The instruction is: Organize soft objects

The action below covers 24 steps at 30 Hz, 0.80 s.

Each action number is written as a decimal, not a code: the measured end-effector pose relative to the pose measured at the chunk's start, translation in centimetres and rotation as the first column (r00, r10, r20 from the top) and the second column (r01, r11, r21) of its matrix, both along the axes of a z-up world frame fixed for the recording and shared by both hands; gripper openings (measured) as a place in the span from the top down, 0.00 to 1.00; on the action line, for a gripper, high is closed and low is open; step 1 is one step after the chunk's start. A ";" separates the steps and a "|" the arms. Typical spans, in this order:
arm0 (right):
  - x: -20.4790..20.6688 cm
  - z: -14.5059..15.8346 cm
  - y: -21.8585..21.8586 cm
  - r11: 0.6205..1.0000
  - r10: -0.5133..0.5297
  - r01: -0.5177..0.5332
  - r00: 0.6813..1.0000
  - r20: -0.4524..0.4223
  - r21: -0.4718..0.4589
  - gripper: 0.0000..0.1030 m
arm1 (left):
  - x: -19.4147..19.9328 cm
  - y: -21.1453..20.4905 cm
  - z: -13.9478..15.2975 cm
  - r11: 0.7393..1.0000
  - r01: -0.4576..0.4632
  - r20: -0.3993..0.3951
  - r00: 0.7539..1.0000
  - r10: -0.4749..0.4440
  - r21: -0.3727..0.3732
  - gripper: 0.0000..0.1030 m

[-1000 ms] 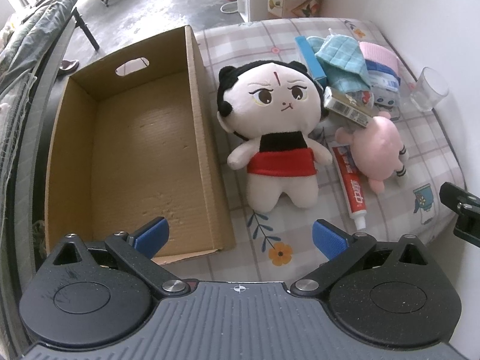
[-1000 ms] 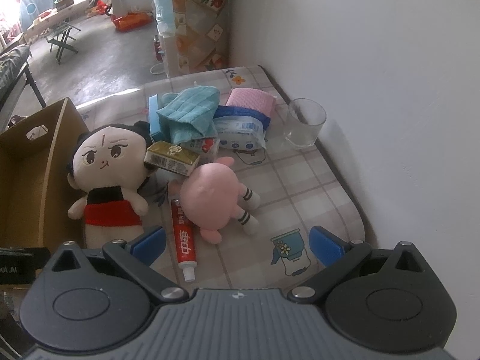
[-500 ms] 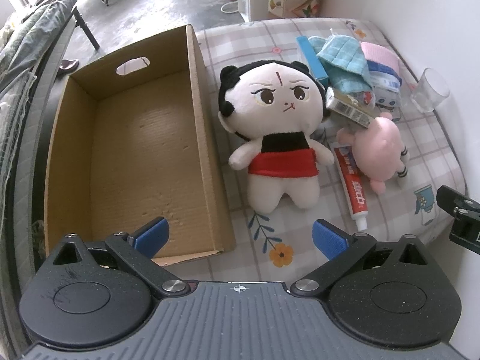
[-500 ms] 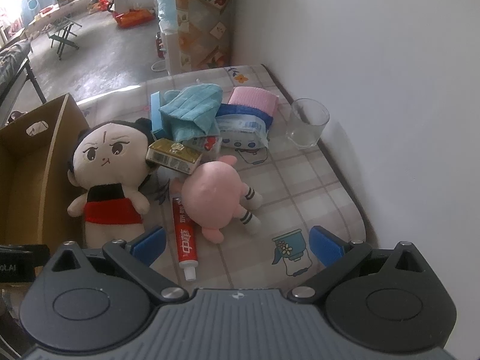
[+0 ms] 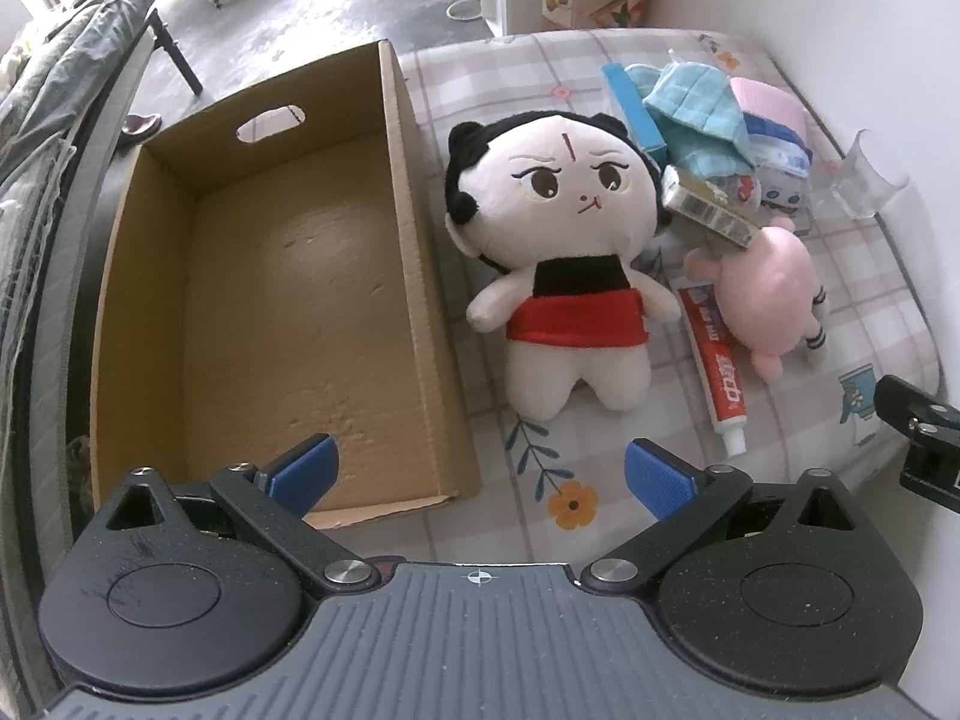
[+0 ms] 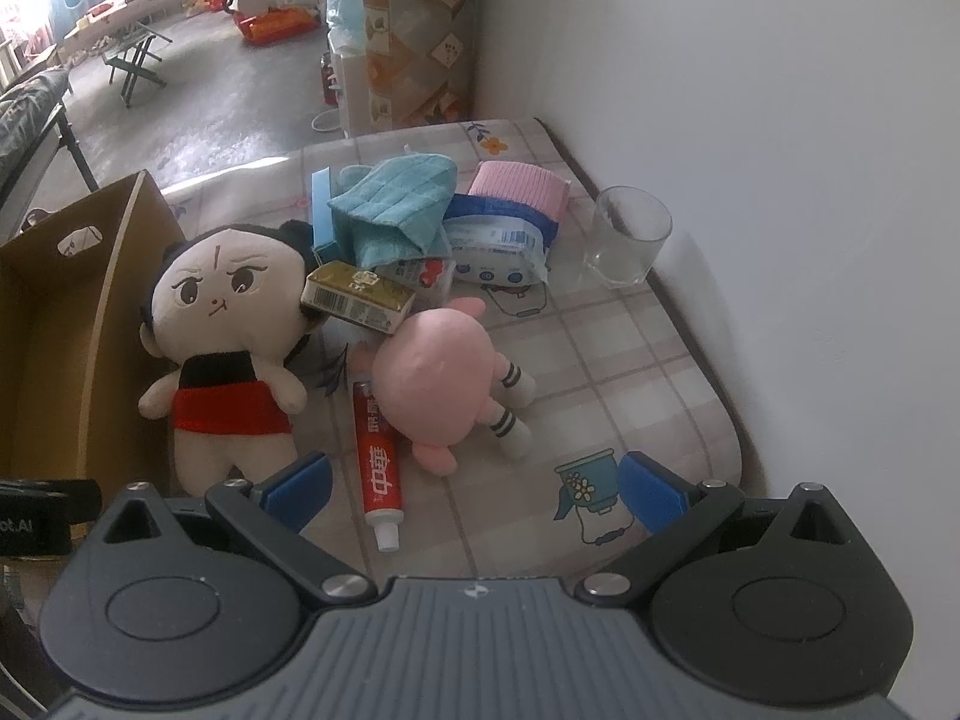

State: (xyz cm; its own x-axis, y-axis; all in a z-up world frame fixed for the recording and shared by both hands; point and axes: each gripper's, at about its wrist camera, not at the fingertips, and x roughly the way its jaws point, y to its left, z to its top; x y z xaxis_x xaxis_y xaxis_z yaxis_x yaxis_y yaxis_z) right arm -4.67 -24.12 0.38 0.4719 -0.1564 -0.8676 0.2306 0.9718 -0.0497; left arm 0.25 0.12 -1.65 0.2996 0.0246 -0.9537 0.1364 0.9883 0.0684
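Observation:
A black-haired plush doll in a red skirt (image 5: 564, 252) (image 6: 222, 348) lies face up on the checked cloth, right beside an empty cardboard box (image 5: 264, 276) (image 6: 54, 324). A pink plush (image 5: 774, 294) (image 6: 438, 384) lies face down to its right. Behind them sit a teal cloth (image 5: 696, 114) (image 6: 396, 204) and a folded pink cloth (image 5: 768, 102) (image 6: 519, 186). My left gripper (image 5: 480, 471) hangs open above the box's near corner. My right gripper (image 6: 474, 483) is open too, short of the pink plush, with nothing between its fingers.
A red toothpaste tube (image 6: 378, 462) lies between the two plush toys. A yellow carton (image 6: 357, 294), a blue wipes pack (image 6: 498, 240), a blue box (image 5: 630, 102) and a clear glass (image 6: 627, 237) crowd the back. A white wall (image 6: 750, 120) bounds the right side.
Both grippers have crept slightly forward toward the toys; the objects lie where they were.

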 end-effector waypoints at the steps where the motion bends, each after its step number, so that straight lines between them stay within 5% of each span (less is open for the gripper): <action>1: 0.0 0.0 0.0 1.000 0.002 -0.002 1.000 0.000 -0.001 0.00 | 0.0 0.0 -0.1 1.000 0.000 -0.002 1.000 0.000 0.001 0.01; 24: 0.4 -0.1 0.1 1.000 0.008 -0.008 1.000 0.000 -0.011 0.00 | 0.4 -0.7 -0.3 0.998 0.062 -0.011 0.998 -0.062 -0.011 0.01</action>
